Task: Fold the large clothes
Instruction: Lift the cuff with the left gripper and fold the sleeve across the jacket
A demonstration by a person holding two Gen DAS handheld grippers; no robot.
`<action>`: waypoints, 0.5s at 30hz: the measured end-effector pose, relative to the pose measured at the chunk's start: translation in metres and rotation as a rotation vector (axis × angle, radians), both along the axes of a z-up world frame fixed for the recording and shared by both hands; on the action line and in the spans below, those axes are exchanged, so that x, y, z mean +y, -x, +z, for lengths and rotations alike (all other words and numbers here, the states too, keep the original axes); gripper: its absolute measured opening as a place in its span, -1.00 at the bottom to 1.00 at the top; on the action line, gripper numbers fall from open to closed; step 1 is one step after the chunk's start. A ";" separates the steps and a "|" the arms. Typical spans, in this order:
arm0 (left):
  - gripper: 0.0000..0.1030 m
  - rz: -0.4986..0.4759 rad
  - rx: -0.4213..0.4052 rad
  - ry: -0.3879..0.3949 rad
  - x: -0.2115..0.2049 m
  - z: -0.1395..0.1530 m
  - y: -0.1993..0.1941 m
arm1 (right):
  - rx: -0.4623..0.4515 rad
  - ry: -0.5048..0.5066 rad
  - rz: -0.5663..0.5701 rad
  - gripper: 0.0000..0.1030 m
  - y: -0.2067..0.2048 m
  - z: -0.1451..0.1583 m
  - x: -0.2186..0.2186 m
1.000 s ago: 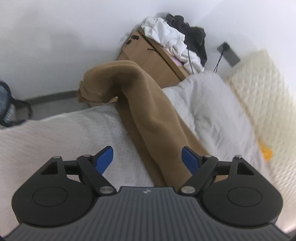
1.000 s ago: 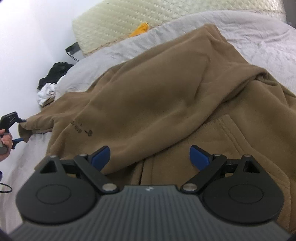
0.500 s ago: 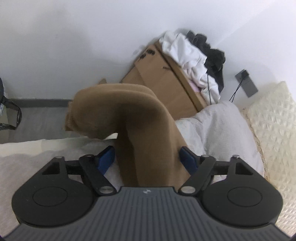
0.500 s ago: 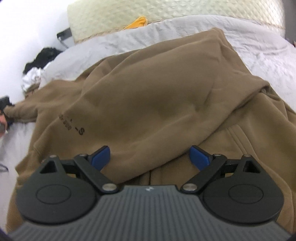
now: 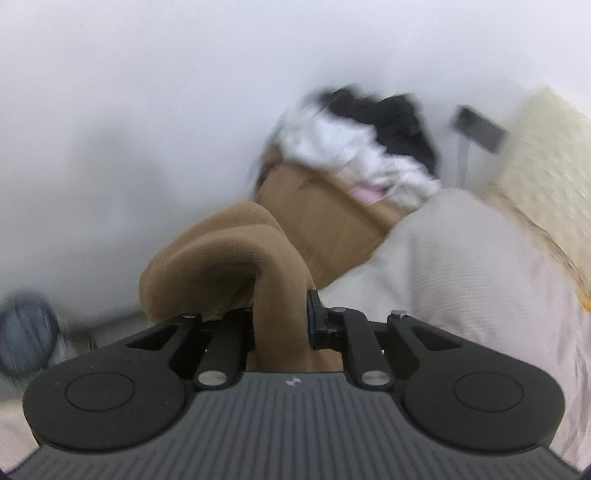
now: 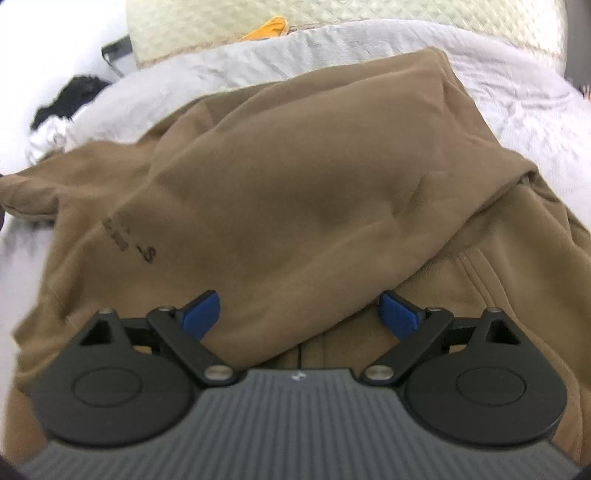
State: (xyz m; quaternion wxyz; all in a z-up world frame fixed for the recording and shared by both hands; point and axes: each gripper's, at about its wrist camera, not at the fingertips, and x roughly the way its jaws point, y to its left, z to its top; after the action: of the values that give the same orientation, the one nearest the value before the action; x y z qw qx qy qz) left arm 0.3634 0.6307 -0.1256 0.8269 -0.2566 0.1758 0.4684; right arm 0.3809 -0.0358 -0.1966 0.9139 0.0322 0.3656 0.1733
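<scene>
Sweatshirt [image 6: 314, 206], brown, spread across the white bedsheet [image 6: 517, 92], dark lettering at 9 o'clock. Left claw [image 5: 280, 321] pinched on 1 sleeve [image 5: 236, 258], which arches up and over toward 10 o'clock. Right claw [image 6: 301, 314] spread wide just above the body fabric, gripping nothing. Cardboard box [image 5: 325, 221] with white and black laundry [image 5: 354, 147] at 1 o'clock of the left view; quilted headboard [image 6: 332, 18] at 12 o'clock of the right view.
</scene>
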 end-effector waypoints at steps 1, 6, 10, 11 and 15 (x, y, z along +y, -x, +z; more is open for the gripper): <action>-0.71 -0.029 0.005 -0.053 -0.014 0.017 -0.002 | 0.003 -0.004 0.001 0.83 0.001 0.001 -0.003; -0.71 -0.153 0.034 -0.262 -0.086 0.086 -0.014 | 0.004 -0.020 -0.009 0.83 0.012 0.006 -0.014; -0.72 -0.277 0.025 -0.372 -0.146 0.133 -0.022 | 0.003 -0.069 0.003 0.83 0.024 0.016 -0.027; -0.72 -0.311 0.036 -0.401 -0.163 0.143 -0.025 | 0.001 -0.082 0.004 0.83 0.027 0.019 -0.031; -0.72 -0.427 0.063 -0.476 -0.236 0.173 -0.030 | -0.045 -0.123 -0.031 0.83 0.034 0.039 -0.049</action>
State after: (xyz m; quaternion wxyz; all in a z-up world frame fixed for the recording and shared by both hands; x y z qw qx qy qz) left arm 0.3937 0.3943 0.0470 0.9375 0.0012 0.1367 0.3198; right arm 0.3474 -0.0853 -0.1571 0.9207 0.0902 0.3333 0.1818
